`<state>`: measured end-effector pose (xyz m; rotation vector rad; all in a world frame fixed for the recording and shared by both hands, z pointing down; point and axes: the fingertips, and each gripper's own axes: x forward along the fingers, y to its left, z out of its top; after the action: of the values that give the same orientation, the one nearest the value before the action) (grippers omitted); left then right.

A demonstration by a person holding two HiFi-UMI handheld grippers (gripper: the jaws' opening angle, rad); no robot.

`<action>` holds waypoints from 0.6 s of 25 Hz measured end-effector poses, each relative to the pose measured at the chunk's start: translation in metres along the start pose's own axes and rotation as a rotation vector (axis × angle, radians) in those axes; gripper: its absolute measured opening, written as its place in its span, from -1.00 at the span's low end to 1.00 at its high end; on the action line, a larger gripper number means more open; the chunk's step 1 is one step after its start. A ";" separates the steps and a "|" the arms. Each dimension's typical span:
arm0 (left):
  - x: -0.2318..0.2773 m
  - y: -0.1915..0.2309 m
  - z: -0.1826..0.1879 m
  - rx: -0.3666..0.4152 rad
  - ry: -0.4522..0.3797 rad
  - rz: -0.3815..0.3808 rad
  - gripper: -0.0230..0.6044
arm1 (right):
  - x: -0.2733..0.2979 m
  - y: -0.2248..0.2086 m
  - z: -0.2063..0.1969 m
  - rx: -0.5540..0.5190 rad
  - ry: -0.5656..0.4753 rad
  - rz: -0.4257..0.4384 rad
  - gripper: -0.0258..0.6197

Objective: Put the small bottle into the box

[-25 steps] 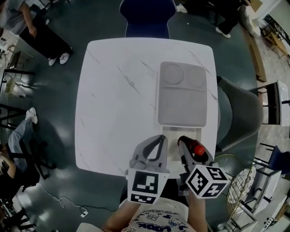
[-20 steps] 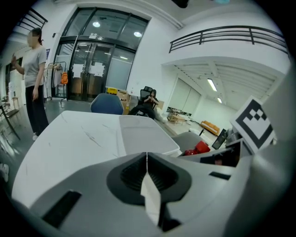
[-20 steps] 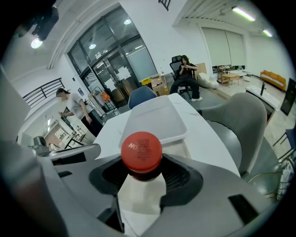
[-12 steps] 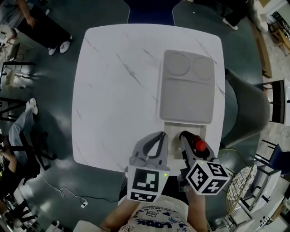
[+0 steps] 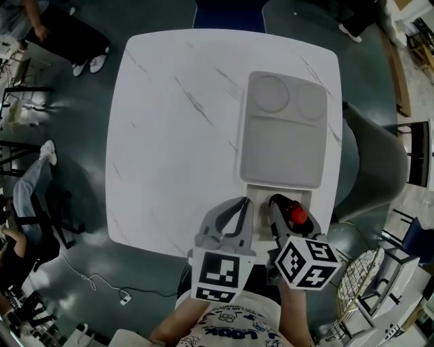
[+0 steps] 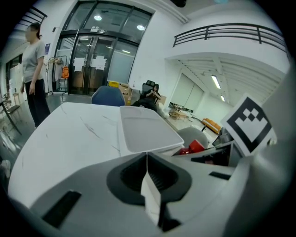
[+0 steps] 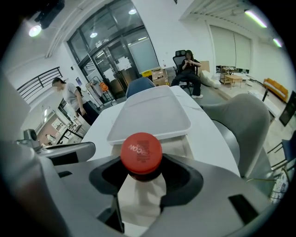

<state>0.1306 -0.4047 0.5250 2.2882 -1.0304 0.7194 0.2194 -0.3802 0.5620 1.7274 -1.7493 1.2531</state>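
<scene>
White, grey-veined tabletop (image 5: pixel 169 135) fills most of the head view, with dark floor around it, a grey chair (image 5: pixel 369 169) at its right side and a blue chair (image 5: pixel 227 13) at its far side. People stand and sit well away from it.

On the right half of the tabletop lies a large pale grey lid (image 5: pixel 281 135) with two round hollows at its far end. It covers most of the box (image 5: pixel 252 195), leaving only the near end of the box open, a pale strip at the near tabletop edge.

Two grey grippers, each with a black-and-white marker cube, are held side by side at that near edge. The left gripper (image 5: pixel 237 207) sits just left of the box opening. Its fingers (image 6: pixel 83 185) are pressed together with nothing between them.

The right gripper (image 5: pixel 288 207) is over the open end of the box. Its fingers (image 7: pixel 199 194) pinch the small bottle (image 7: pixel 141 150) at the neck, just under its round red cap. The bottle is dark, stands upright and hangs over the opening, with the beige inside of the box seen beyond it. Whether its base touches the box floor cannot be told.
</scene>
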 end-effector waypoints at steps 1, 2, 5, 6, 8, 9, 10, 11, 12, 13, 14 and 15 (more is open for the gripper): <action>0.001 0.001 0.000 -0.002 0.002 0.000 -0.86 | 0.002 0.000 0.000 -0.002 0.006 -0.002 -0.22; 0.002 0.002 -0.001 -0.003 0.005 0.000 -0.86 | 0.003 -0.001 -0.001 -0.005 0.013 -0.004 -0.22; 0.003 0.005 -0.002 -0.006 0.011 0.006 -0.86 | 0.006 -0.002 -0.004 -0.015 0.035 -0.015 -0.22; 0.003 0.005 -0.003 -0.007 0.012 0.008 -0.86 | 0.007 -0.003 -0.005 -0.018 0.042 -0.020 -0.22; 0.004 0.007 -0.003 -0.012 0.016 0.009 -0.86 | 0.009 -0.004 -0.007 -0.024 0.054 -0.030 -0.22; 0.004 0.008 -0.004 -0.014 0.018 0.007 -0.86 | 0.010 -0.004 -0.007 -0.027 0.061 -0.035 -0.22; 0.005 0.008 -0.004 -0.015 0.019 0.005 -0.86 | 0.011 -0.005 -0.008 -0.031 0.069 -0.039 -0.22; 0.005 0.009 -0.004 -0.017 0.020 0.004 -0.86 | 0.013 -0.005 -0.009 -0.034 0.078 -0.042 -0.22; 0.006 0.009 -0.004 -0.019 0.019 0.004 -0.86 | 0.014 -0.006 -0.010 -0.036 0.087 -0.044 -0.22; 0.006 0.009 -0.003 -0.023 0.017 0.004 -0.86 | 0.014 -0.006 -0.012 -0.037 0.094 -0.046 -0.22; 0.005 0.009 -0.003 -0.027 0.014 0.004 -0.86 | 0.014 -0.006 -0.013 -0.039 0.099 -0.048 -0.22; 0.005 0.009 -0.003 -0.029 0.011 0.004 -0.86 | 0.014 -0.006 -0.014 -0.043 0.101 -0.051 -0.22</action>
<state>0.1258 -0.4106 0.5324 2.2553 -1.0341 0.7133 0.2186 -0.3770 0.5823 1.6455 -1.6525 1.2494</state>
